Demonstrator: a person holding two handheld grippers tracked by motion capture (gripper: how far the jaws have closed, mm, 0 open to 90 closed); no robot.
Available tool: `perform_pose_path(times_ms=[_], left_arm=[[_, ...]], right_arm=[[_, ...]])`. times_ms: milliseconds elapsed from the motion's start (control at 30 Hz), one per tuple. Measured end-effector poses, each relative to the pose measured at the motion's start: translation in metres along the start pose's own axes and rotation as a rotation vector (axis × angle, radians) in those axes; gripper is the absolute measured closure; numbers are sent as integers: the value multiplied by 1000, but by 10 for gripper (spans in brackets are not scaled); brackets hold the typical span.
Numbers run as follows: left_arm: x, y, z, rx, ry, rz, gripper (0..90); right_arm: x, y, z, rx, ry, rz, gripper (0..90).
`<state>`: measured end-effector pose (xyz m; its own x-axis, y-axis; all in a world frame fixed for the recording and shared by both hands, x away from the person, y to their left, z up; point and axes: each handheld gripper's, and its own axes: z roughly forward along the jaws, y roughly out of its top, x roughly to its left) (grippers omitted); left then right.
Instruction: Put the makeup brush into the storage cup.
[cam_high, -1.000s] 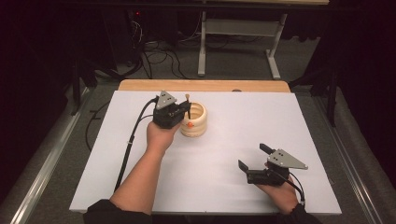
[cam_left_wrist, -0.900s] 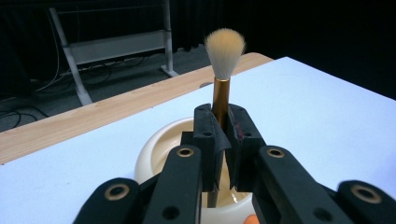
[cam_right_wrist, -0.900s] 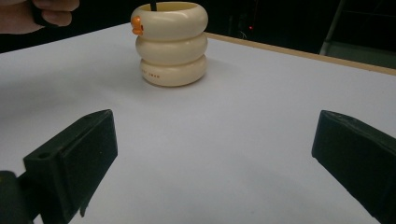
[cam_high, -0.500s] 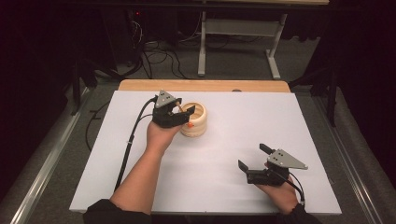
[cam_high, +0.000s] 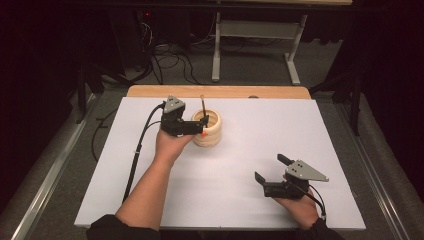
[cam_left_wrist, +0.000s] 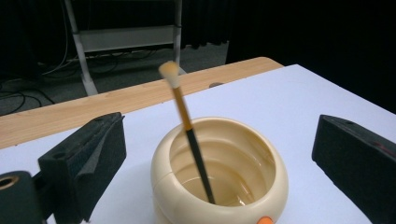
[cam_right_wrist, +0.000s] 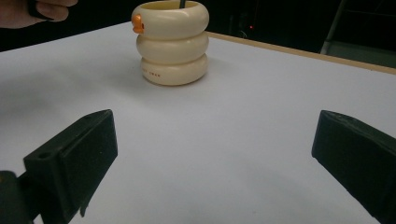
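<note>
The left gripper jaws have just opened wide, freeing the thin black-and-orange brush; it now leans inside the cream ribbed plastic pot near the worktop's far edge, apparently delivered

Cream pot: moulded plastic with a smooth, slightly glossy finish, formed as three stacked rounded rings; its inner wall catches soft highlights, and a small glossy orange plastic piece sits at the rim. Brush: slim handle, glossy black on the lower part and orange above, ending in a pale, soft-looking bristle tuft. Surface: matt white sheet, smooth and without glare, over a light wood board with visible grain along the far edge. Left tool and right tool: matt black jaws with a slightly rough, foam-like face; each carries a dull grey plate.
</note>
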<state>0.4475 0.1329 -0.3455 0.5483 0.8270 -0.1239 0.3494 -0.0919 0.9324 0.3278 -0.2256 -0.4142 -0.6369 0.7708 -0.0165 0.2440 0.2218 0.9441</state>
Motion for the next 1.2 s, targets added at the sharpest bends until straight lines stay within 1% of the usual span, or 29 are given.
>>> perform_pose_path(times_ms=[333, 533, 600, 733, 1033, 1100, 1200], left_arm=[[-1, 0, -2, 2, -3, 1, 15], [0, -3, -3, 3, -5, -8, 14], [1, -6, -3, 4, -8, -14, 15], [3, -13, -4, 24, -4, -14, 14], [6, -28, -10, 28, 9, -22, 12], [7, -30, -13, 24, 3, -28, 12], [4, -33, -16, 25, -1, -17, 13]], right_arm=[[0, 0, 0, -2, 0, -3, 19], [0, 0, 0, 0, -3, -2, 19], [0, 0, 0, -1, -2, -3, 19], [0, 0, 0, -1, -3, -5, 19], [1, 0, 1, 2, -3, -5, 19], [2, 0, 1, 5, -3, 1, 19], [1, 0, 1, 7, -1, -2, 19]])
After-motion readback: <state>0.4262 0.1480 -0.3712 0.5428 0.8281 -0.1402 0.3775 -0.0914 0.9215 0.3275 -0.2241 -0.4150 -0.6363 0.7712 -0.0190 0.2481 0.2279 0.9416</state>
